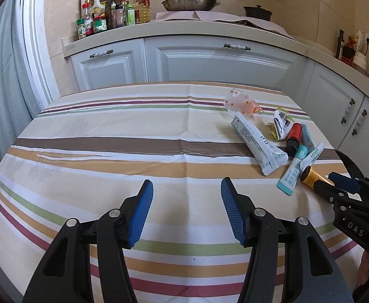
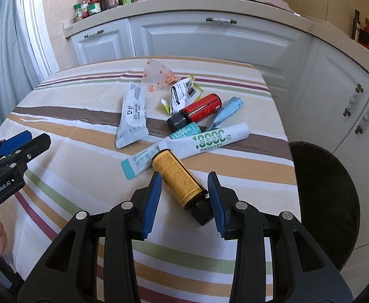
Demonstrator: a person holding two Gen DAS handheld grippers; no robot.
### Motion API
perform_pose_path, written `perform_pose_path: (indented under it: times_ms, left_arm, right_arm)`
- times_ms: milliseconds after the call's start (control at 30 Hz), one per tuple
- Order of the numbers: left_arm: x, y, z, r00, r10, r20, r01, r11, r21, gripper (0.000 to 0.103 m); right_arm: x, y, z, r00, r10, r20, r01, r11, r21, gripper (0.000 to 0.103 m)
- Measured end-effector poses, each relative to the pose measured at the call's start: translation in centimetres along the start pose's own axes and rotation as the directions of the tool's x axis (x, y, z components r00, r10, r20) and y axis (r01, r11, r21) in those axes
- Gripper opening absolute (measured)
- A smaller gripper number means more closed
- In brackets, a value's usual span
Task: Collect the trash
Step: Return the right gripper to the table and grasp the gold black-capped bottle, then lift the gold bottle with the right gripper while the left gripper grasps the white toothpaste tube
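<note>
The trash lies in a cluster on the right half of the table [image 2: 65, 116]. A small bottle [image 2: 177, 179] lies nearest, between the right gripper's [image 2: 184, 189] parted fingers. Behind it, sachets [image 2: 209, 139] cross, with another bottle [image 2: 197, 112] behind them. A long pouch [image 2: 132, 116] lies to their left, and a dotted wrapper [image 2: 156, 77] lies farthest back. The left gripper [image 1: 187, 202] hovers to the cluster's left.

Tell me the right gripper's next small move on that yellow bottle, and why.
Probably close the right gripper on the yellow bottle. The bottle lies on the striped tablecloth between its open blue pads, black cap toward the gripper; the right pad looks near it, the left shows a gap. The left gripper is open over bare cloth.
</note>
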State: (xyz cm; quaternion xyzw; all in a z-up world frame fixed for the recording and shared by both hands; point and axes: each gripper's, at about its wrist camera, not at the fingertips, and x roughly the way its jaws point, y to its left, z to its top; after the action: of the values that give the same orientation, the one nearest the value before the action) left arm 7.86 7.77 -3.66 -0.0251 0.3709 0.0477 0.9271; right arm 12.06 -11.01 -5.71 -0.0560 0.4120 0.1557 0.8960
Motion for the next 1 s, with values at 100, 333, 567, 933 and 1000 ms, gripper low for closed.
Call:
perform_pose_path:
  times_ms: [100, 333, 567, 933, 1000]
  left_arm:
    - [0.2, 0.1, 0.0, 1.0, -0.002, -0.006, 0.002, 1.0, -0.004, 0.056]
    - [0.4, 0.1, 0.1, 1.0, -0.005, -0.012, 0.005, 1.0, -0.002, 0.056]
    - [0.6, -0.4, 0.1, 1.0, -0.018, -0.016, 0.018, 1.0, 0.011, 0.056]
    - [0.8, -2.8, 0.8, 0.998, -0.068, -0.008, 0.068, 0.997, 0.038, 0.056]
    - [1.1, -3.4, 1.2, 0.997, -0.077, -0.007, 0.077, 0.996, 0.043, 0.056]
  right_arm:
    - [0.3, 0.1, 0.0, 1.0, 0.005, -0.015, -0.005, 1.0, -0.005, 0.037]
    - [0.5, 0.6, -0.1, 1.0, 0.006, -0.028, -0.006, 1.0, -0.028, 0.027]
    - [0.1, 0.5, -0.4, 1.0, 0.006, -0.018, -0.006, 1.0, -0.024, 0.025]
    - [-1.8, -1.4, 0.4, 0.998, -0.026, 0.065, 0.024, 0.999, 0.034, 0.025]
    - [-1.9, -2.0, 0.7, 0.996, -0.041, 0.075, 0.037, 0.998, 0.048, 0.025]
